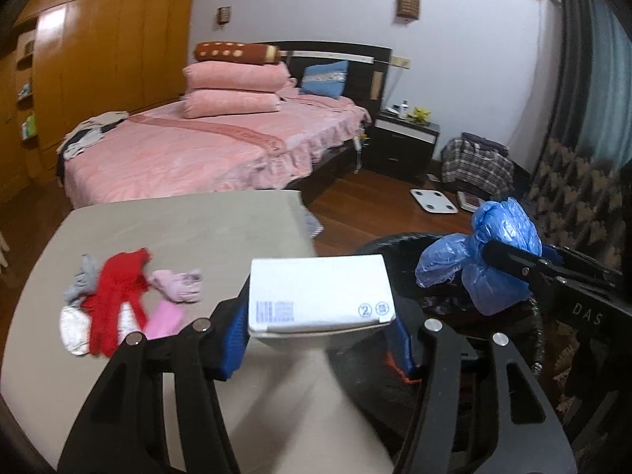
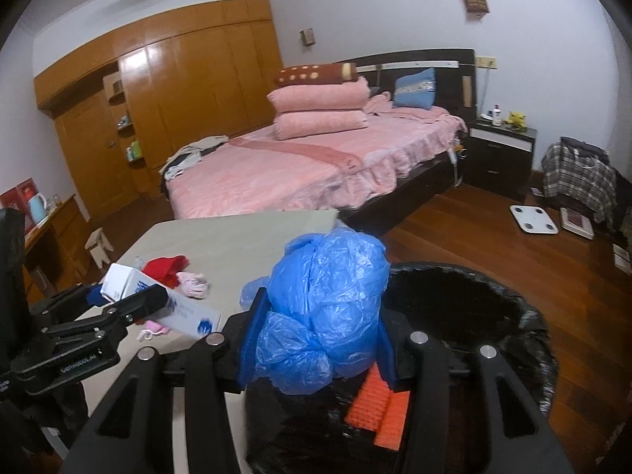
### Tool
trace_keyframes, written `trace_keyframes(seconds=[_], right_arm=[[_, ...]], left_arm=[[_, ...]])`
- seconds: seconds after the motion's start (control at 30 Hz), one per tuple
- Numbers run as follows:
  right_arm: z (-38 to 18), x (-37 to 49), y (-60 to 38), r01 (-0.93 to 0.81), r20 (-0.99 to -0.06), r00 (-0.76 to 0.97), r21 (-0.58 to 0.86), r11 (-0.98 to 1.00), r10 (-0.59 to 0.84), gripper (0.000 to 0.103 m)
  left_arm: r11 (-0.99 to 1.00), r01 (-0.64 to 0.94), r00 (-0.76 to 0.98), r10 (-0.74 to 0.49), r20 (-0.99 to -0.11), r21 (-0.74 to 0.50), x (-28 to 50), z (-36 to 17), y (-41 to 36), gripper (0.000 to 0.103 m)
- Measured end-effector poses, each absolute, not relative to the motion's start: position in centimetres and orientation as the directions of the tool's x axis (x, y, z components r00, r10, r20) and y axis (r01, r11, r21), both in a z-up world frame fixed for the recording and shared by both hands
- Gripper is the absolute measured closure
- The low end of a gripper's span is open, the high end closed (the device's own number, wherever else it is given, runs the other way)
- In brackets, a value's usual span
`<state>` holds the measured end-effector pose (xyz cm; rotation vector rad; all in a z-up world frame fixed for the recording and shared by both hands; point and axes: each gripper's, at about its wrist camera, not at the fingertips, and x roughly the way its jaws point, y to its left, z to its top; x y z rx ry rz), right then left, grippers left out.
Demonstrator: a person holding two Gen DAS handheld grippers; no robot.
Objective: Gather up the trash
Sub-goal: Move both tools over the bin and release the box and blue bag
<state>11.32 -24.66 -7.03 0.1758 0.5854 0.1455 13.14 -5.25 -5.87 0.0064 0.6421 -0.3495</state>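
Observation:
My left gripper (image 1: pixel 316 328) is shut on a white cardboard box (image 1: pixel 320 292) and holds it above the right edge of the beige table (image 1: pixel 189 221). The box also shows in the right wrist view (image 2: pixel 130 284). My right gripper (image 2: pixel 316 339) is shut on a crumpled blue plastic bag (image 2: pixel 328 300), held over the near rim of a black-lined trash bin (image 2: pixel 466 308). The bag (image 1: pixel 497 252) and bin (image 1: pixel 399 245) also show in the left wrist view, to the right of the box. Red, pink and grey cloth scraps (image 1: pixel 118 300) lie on the table.
A pink bed (image 2: pixel 300 166) stands behind the table. A wooden wardrobe (image 2: pixel 177 91) lines the left wall. A black nightstand (image 2: pixel 501 154), a white scale (image 2: pixel 533 219) and a plaid bag (image 2: pixel 576 181) sit on the wooden floor at right.

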Motion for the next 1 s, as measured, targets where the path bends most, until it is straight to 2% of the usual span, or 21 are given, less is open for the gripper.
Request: trace_keyframes(seconds=[0.2,0.73,0.83,0.9,1.0], right_arm=[[-7.8,10.9,-26.7,-0.043,-0.546,0.823,0.214,0.976,0.156,0.055],[-8.0,10.0,-31.7,0.066,-0.543,0.838,0.205,0.976,0.058,0.054],[-8.2,10.0,-32.5,0.096,-0.551,0.834,0.197,0.976,0.029,0.049],[-8.4,10.0,-33.0,0.11,-0.553,0.833,0.193,0.975,0.015,0.037],[-8.4,9.8,-33.4,0.125,-0.55,0.835,0.191,0.974,0.001,0.022]], left_arm=[[0.925,0.362,0.719,-0.358,-0.596,-0.118,13.3,-7.1,-7.5,0.048],[0.847,0.514,0.673,-0.496,-0.548,-0.135,14.1,-5.7,-14.8,0.047],[0.82,0.549,0.628,-0.533,-0.566,-0.163,14.5,-6.2,-15.8,0.045],[0.809,0.555,0.603,-0.552,-0.575,-0.194,14.8,-6.7,-15.8,0.028],[0.819,0.539,0.61,-0.541,-0.579,-0.198,14.8,-7.0,-15.1,0.022]])
